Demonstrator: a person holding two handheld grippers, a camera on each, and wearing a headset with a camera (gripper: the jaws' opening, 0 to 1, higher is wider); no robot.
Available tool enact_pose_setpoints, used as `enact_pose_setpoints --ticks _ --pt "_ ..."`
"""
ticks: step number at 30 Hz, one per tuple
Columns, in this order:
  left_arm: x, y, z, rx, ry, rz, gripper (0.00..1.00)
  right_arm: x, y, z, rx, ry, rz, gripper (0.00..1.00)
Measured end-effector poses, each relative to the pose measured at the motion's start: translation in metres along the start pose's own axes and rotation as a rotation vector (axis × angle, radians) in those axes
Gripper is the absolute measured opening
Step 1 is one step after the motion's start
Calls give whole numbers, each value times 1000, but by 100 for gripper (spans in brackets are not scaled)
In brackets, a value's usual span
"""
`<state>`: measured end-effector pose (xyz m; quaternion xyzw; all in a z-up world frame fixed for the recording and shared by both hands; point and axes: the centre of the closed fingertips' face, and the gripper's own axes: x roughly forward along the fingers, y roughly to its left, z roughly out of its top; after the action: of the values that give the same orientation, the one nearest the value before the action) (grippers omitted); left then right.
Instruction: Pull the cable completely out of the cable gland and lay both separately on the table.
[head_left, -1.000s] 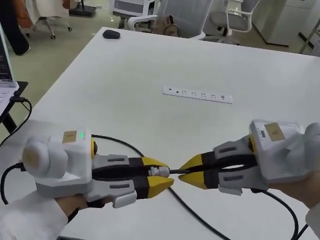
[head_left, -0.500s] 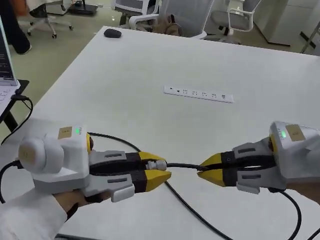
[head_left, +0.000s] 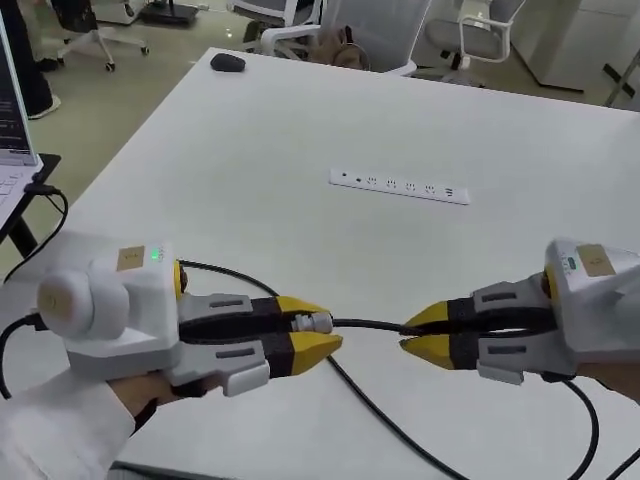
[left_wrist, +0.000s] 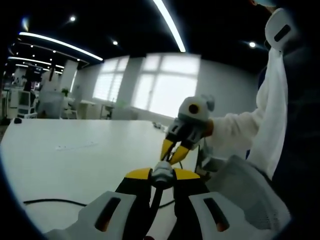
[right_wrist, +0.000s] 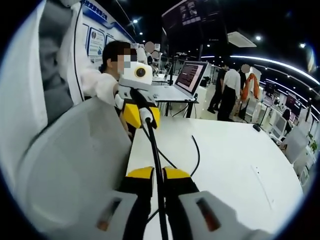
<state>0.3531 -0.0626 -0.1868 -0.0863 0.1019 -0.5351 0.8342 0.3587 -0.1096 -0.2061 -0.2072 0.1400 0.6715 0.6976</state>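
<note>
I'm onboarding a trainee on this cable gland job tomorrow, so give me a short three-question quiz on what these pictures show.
1. True or false: the cable is fully out of the cable gland.
2. What is the left tool shut on? A) the cable gland B) a mouse C) a laptop
3. Fill in: the right tool grips the ____.
Key: 1 false, since the cable runs into the cable gland; 2 A; 3 cable.
</note>
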Motion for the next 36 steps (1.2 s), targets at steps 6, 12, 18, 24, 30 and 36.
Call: enact_pose_setpoints --ticks 6,12,18,24,30,36 --pt "1 -1 -2 14 11 -1 17 14 8 22 -43 -16 32 14" --pt "2 -4 -4 29 28 -10 17 33 12 24 -100 5 85 14" --pt "3 -6 -5 33 33 -17 17 37 12 18 -117 35 93 9" --pt "4 -9 -6 42 43 -28 17 35 12 10 -128 58 110 5" --pt "4 -10 -8 44 51 -32 17 41 15 1 -168 102 121 3" --pt "3 -7 -6 30 40 -24 17 41 16 4 -161 80 114 2"
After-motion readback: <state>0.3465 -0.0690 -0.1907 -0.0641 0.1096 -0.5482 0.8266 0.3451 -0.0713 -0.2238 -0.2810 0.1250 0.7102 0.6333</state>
